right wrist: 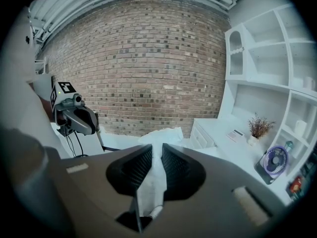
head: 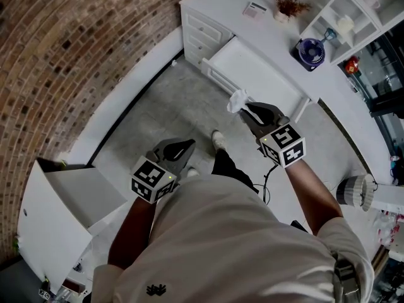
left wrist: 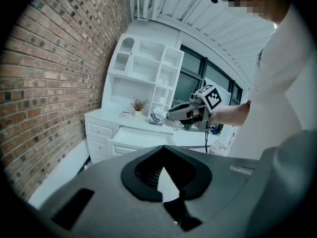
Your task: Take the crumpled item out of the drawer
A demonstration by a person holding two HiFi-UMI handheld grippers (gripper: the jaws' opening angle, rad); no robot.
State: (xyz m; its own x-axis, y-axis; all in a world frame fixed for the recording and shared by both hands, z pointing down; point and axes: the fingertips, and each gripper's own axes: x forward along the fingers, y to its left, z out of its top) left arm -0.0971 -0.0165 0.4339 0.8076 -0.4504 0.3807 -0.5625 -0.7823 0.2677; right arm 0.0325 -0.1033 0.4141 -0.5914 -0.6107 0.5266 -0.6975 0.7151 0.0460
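Wad of crumpled white stuff (head: 237,100) is pinched in my right gripper (head: 247,108), jaws squeezed down to a narrow slit with the material bunched between the pads and puffing out past the tips. It hangs in the air just in front of the open drawer (head: 255,65), over the floor and touching nothing else, so I'd call the take-out part basically done. Gripping it by one end makes sense to me: it's light, it squashes, and one gripper is plenty. That's probably why the left gripper (head: 188,145) sits low by the person's hip, well apart from the drawer, jaws together with nothing in them, just parked out of the way. The drawer is pulled out from the white desk (head: 221,5), and what I can see of its inside looks bare. Can't say whether the wad is paper, tissue or cloth. The back of the drawer tucks under the desk top, so anything there is hidden. From the left gripper view the wad is only a tiny pale blob.
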